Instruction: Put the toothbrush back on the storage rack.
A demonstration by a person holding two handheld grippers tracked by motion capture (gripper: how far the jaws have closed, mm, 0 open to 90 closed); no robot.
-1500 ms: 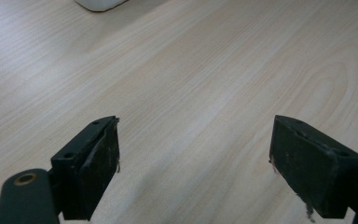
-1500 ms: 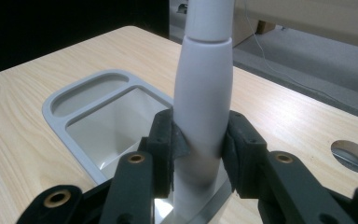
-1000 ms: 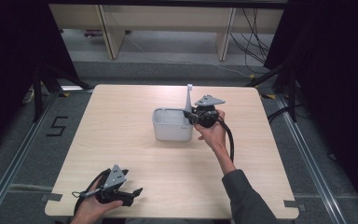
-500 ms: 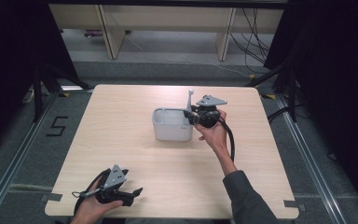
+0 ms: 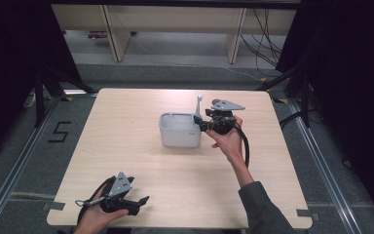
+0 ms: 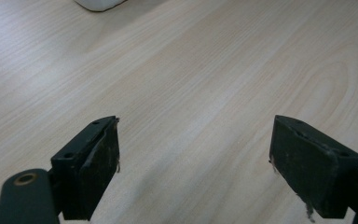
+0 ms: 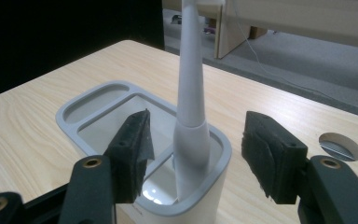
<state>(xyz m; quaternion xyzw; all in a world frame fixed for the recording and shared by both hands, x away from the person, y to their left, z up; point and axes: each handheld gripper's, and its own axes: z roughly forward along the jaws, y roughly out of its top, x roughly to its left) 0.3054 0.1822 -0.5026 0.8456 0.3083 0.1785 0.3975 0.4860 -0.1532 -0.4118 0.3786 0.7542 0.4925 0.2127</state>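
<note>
A white-grey holder [image 5: 179,130] [image 7: 74,114] with several compartments stands in the middle of the table. A slim white handle [image 5: 198,104] [image 7: 190,93] stands upright in its right-hand slot. My right gripper [image 5: 199,122] [image 7: 196,154] is level with the holder's right end, one jaw on each side of the handle. Its jaws have just been opening and the pads [image 7: 135,144] stand apart from the handle. My left gripper [image 5: 142,203] [image 6: 196,168] rests low at the table's front left, open, with bare wood between its jaws.
The light wooden table [image 5: 141,161] has a round cable hole [image 7: 340,145] beyond the holder. A black cable [image 5: 246,146] loops from the right gripper along the forearm. Shelving and cables lie on the floor behind the table.
The right gripper's jaws have spread away from the white handle, which stays upright in the holder. The left hand and its gripper have kept still.
</note>
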